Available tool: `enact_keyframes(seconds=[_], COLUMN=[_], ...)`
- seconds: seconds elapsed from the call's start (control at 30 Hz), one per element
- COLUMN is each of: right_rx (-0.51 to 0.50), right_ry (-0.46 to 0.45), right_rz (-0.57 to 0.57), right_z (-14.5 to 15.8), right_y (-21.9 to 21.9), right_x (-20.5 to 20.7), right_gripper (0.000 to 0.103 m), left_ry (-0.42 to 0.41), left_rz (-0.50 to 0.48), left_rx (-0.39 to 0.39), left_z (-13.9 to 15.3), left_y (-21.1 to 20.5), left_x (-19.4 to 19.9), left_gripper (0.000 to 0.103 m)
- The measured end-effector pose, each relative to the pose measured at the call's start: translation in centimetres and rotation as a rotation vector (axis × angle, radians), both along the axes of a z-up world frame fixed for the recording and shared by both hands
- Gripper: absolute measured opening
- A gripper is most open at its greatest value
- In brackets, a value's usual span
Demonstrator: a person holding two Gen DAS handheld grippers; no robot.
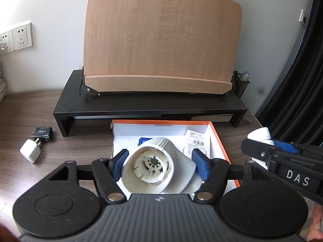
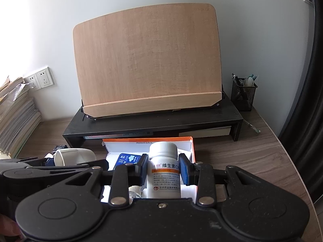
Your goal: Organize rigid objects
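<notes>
Holding, left wrist view: left gripper (image 1: pixel 159 164) has its blue pads pressed on both sides of a cream plastic part (image 1: pixel 156 166), a round thing with a ribbed hub facing the camera, sitting centre-low in the frame.
Box, left wrist view: orange-edged box (image 1: pixel 219 141) lies right behind and under the part, white inside, with a blue packet (image 1: pixel 144 141) and a paper label in it.
Doing it well, left wrist view: my guess is the part goes into the box, so keep the squeeze even on that curved shell, since it looks like it could roll out of the pads, and let go only once it rests on the floor of the box.
Pose, left wrist view: fingers point forward and a bit down over the near edge of the box; right gripper (image 1: pixel 268 143) pokes in from the right edge.
Leftovers, left wrist view: white charger (image 1: pixel 30 151) and black adapter (image 1: pixel 43 134) sit on the desk at mid left, well apart from the box.
Holding, right wrist view: right gripper has both pads clamped on a white pill bottle (image 2: pixel 164 170), upright, cap up, centre frame.
Doing it well, right wrist view: bottle hangs over the right part of the box, so I'd set it down upright next to the blue packet, clear of the wall.
Pose, right wrist view: level, aimed forward; left gripper with its cream part shows at lower left, just beside.
</notes>
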State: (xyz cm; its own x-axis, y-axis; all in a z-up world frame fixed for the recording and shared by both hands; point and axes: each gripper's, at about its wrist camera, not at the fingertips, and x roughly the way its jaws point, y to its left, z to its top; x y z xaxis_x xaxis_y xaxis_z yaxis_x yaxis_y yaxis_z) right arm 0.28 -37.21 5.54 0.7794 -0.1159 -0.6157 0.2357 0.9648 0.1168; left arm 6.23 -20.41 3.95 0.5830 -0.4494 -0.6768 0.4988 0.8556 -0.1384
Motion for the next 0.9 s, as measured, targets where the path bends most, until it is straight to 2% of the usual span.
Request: enact_keyframes(seconds=[0.9], right_rx=[0.003], right_ry=[0.035], right_rz=[0.031], right_z=[-2.1], right_y=[-0.9], right_x=[3.2], right_gripper=[0.040], left_ry=[0.012], left_rz=[0.015], left_rx=[0.023], left_z=[-1.1], left_y=[-0.9], left_x=[2.2], left_gripper=[0.069])
